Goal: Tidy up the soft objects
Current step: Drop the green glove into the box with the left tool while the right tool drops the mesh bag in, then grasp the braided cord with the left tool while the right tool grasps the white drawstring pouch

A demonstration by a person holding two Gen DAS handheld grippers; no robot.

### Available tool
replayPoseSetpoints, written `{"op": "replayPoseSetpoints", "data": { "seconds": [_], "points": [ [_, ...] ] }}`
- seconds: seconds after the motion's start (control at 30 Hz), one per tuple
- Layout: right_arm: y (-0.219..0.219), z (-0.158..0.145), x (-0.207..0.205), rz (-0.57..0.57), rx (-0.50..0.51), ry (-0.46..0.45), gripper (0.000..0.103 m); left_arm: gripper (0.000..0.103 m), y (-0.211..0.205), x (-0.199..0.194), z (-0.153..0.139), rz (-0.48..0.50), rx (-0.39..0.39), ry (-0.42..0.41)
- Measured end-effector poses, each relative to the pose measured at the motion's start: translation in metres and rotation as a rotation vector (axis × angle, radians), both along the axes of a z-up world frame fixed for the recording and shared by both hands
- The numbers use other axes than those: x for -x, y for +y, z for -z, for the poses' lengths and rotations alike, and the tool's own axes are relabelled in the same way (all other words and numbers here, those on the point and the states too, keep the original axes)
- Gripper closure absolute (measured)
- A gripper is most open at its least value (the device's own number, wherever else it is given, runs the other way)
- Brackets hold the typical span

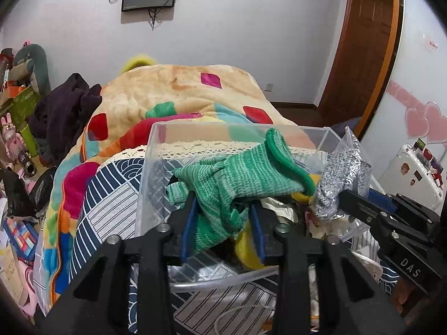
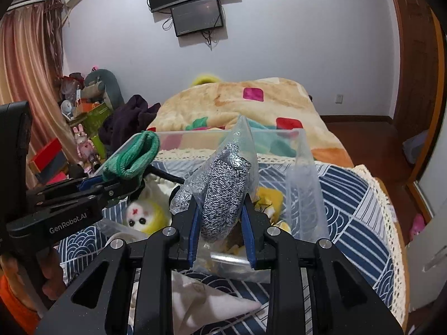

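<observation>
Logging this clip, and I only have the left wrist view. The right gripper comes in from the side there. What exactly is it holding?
Observer: The right gripper is shut on a grey speckled glove sealed in a clear plastic bag.
Operator: Is there anything in the clear bin that my green glove hides?
Observer: Yes. Under the green glove a white and yellow plush toy lies in the clear bin, face up.
Operator: Does the left gripper carry any marking?
Observer: Its side reads GenRobot.AI; the left gripper is shut on the green glove.
</observation>
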State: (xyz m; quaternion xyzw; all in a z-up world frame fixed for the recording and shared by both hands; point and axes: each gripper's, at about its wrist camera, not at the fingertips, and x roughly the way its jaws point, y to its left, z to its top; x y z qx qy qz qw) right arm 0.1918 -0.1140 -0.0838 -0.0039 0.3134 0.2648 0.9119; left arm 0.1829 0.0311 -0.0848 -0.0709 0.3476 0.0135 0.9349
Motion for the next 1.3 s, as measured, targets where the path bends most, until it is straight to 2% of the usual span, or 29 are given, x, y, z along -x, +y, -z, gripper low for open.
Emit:
{"op": "replayPoseSetpoints", "data": {
  "seconds": [0.1,0.3,0.4,0.53,0.6,0.7,0.77,0.8,0.87,1.03,1.3],
  "points": [
    [-0.002,0.0,0.002,0.005,0.007,-0.001,0.076,0.052,-0.002,0.004,-0.001,0.005,0.001,-0.008],
    [-0.006,-0.003,0.006,0.004,0.001,0.006,0.074,0.047,-0.004,0.017,-0.012,0.016,0.008,-0.039],
    [-0.01,-0.006,0.01,0.01,0.001,-0.005,0.069,0.045,-0.006,0.027,-0.021,0.024,0.0,-0.067],
    [-0.019,-0.018,0.02,0.019,-0.037,-0.046,0.05,0.037,-0.01,0.042,-0.037,0.033,-0.014,-0.123],
    [-0.022,-0.024,0.024,0.023,-0.05,-0.069,0.047,0.036,-0.012,0.052,-0.046,0.038,-0.031,-0.155],
    [-0.028,-0.035,0.033,0.024,-0.076,-0.102,0.038,0.027,-0.015,0.064,-0.056,0.044,-0.045,-0.192],
    [-0.029,-0.038,0.039,0.026,-0.091,-0.12,0.026,0.022,-0.016,0.073,-0.059,0.044,-0.055,-0.209],
    [-0.029,-0.039,0.042,0.024,-0.096,-0.126,0.023,0.018,-0.017,0.077,-0.059,0.047,-0.059,-0.21],
    [-0.028,-0.04,0.047,0.01,-0.104,-0.132,0.019,0.015,-0.018,0.084,-0.056,0.048,-0.073,-0.204],
    [-0.021,-0.029,0.048,-0.006,-0.095,-0.105,0.018,0.012,-0.012,0.099,-0.039,0.047,-0.075,-0.161],
    [-0.011,0.006,0.052,-0.03,-0.053,-0.006,0.017,0.012,0.007,0.112,0.014,0.011,-0.022,-0.009]
  ]
}}
